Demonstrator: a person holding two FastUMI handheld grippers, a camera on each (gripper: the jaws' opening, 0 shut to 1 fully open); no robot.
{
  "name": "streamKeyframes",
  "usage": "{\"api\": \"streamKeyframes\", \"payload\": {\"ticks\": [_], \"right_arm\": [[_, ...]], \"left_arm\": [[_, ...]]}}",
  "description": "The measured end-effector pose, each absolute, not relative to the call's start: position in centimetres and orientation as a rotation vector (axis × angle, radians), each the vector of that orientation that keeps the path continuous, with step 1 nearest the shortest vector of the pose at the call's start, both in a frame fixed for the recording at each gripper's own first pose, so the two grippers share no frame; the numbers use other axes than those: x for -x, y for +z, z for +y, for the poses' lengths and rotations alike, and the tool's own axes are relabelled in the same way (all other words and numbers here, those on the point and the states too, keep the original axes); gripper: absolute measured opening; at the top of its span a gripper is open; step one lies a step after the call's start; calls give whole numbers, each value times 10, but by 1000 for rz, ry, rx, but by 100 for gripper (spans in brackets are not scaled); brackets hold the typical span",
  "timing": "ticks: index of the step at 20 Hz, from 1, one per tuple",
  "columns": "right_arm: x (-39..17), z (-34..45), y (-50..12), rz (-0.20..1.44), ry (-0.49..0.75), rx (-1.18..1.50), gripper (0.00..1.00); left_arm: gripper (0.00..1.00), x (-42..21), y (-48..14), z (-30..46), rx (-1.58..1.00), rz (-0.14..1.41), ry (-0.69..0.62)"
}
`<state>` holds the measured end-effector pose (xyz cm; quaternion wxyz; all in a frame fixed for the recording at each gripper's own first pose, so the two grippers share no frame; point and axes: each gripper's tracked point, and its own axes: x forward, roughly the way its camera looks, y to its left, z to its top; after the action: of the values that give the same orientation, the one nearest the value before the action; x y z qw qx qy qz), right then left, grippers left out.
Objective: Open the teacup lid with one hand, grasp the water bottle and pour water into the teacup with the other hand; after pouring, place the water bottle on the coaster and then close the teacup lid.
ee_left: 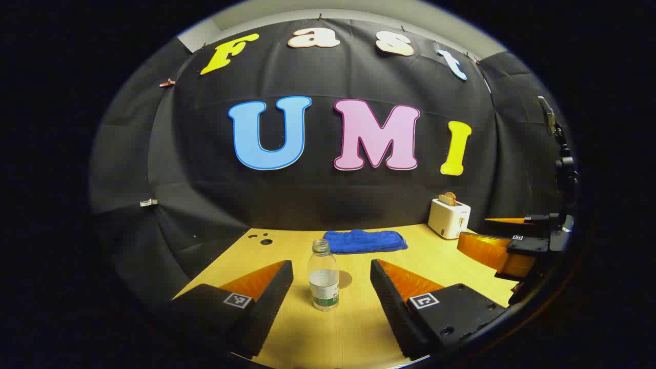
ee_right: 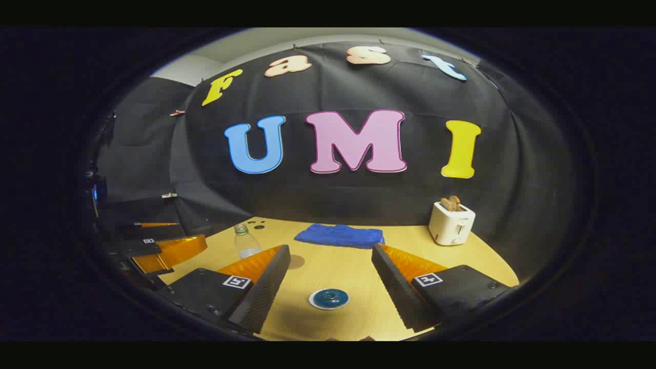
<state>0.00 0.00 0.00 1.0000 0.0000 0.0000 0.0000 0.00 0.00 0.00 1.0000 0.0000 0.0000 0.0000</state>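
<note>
A clear, uncapped water bottle (ee_left: 324, 277) with a green label stands upright on the wooden table (ee_left: 359, 328), holding some water. My left gripper (ee_left: 331, 270) is open, its black fingers on either side of the bottle and slightly nearer to me. A round brown coaster (ee_left: 345, 279) lies just behind the bottle on its right. In the right gripper view, the teacup's blue lid (ee_right: 329, 298) with a white rim sits low between the open fingers of my right gripper (ee_right: 330, 252). The bottle (ee_right: 246, 242) and the left gripper (ee_right: 164, 251) appear to its left.
A folded blue towel (ee_left: 365, 241) lies at the back of the table. A white toaster (ee_left: 449, 218) with toast in it stands at the back right. The right gripper (ee_left: 505, 251) hovers at the right side. Small holes (ee_left: 264, 240) mark the table's far left corner.
</note>
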Motion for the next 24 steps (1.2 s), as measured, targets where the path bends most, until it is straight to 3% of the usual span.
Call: {"api": "streamKeyframes", "payload": {"ticks": [11, 24], "right_arm": [[-19, 17, -35, 66, 64, 38, 99], [-53, 3, -94, 140, 22, 80, 99]], "left_arm": [[96, -11, -24, 13, 39, 50, 36], [96, -26, -75, 19, 30, 144, 37]]}}
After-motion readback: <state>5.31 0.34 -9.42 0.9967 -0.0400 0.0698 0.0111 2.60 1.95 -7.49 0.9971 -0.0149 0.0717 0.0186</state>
